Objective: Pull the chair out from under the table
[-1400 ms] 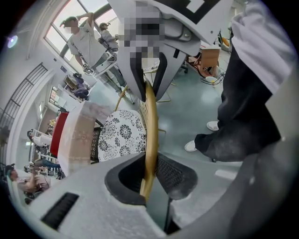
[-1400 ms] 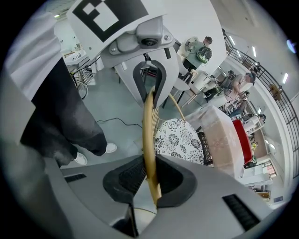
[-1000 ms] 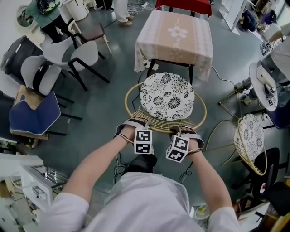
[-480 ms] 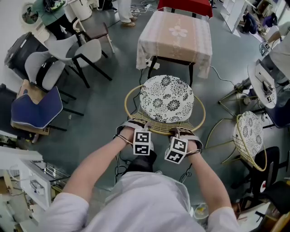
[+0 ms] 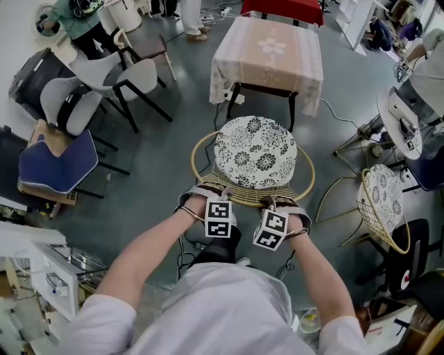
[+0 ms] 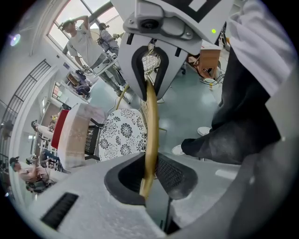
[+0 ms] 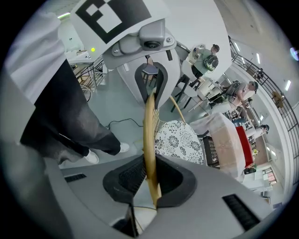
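left gripper (image 6: 147,91) and right gripper (image 7: 150,86) each clamp the chair (image 5: 254,151) at its back rim; from above, marker cubes (image 5: 219,218) hide both jaws; draped table (image 5: 269,52) shows only partial legs.

Hidden: chair (image 5: 239,190) legs beneath cushion (image 5: 255,151); far table (image 5: 269,59) legs.

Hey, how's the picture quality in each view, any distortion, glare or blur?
Head view: sharp, evenly lit, soft shadows under the square table with the pale tablecloth. Left gripper view: fisheye bending, black corners, windows washed out, close jaws soft. Right gripper view: same fisheye and black corners, the yellow rattan chair rim looks fairly sharp.
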A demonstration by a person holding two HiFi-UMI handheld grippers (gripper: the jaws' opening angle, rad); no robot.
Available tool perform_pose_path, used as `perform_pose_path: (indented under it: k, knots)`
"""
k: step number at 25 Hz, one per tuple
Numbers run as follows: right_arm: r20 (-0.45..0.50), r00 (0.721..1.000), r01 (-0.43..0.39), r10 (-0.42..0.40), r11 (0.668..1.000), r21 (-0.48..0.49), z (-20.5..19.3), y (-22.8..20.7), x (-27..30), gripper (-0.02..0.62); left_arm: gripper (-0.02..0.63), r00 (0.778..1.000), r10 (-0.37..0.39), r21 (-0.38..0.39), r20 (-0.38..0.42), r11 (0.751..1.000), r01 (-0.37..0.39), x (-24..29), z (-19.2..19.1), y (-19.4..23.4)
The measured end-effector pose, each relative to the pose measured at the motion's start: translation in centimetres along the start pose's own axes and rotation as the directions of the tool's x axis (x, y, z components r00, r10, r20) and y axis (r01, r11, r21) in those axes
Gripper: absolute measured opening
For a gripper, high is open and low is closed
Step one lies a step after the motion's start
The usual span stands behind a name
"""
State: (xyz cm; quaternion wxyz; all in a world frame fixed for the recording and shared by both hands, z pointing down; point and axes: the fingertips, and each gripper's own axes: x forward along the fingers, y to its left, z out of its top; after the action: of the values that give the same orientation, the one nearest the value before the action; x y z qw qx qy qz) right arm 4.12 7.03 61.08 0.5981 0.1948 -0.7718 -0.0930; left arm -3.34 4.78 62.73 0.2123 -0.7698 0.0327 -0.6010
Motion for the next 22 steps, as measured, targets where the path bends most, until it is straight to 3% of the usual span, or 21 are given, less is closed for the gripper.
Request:
perform_pose_path:
  k: [5, 10, 13, 19, 22]
  knots:
    - [0.006, 1.0, 0.013, -0.013, 1.0, 0.015, -0.1, 0.3, -0.1, 0.046, 0.064, 1.0, 0.007, -0.025, -0.001, 1.0, -0.007, -0.1, 0.1, -0.3]
    - [0.037, 0.999, -0.013, 0.007, 0.988, 0.154, -0.1, 0.1, -0.4, 0.062, 0.066, 0.999, 0.04, -0.045, -0.009, 0.998, -0.04, 0.0, 0.2, -0.3]
    - [0.053, 0.998, 0.008, -0.019, 0.979, 0.202, 0.0, -0.2, -1.1, 0.095, 0.094, 0.998, 0.069, -0.092, 0.003, 0.993, -0.069, -0.2, 0.1, -0.3]
    - [0.085, 0.993, 0.063, -0.086, 0.969, 0.237, 0.4, -0.5, -3.2, 0.097, 0.101, 0.989, 0.149, -0.134, 0.021, 0.98, -0.145, -2.0, 1.0, 0.2]
    - [0.113, 0.985, 0.092, -0.13, 0.952, 0.292, 1.0, -0.8, -4.3, 0.094, 0.101, 0.983, 0.18, -0.197, 0.03, 0.965, -0.171, -2.8, 1.1, 0.0]
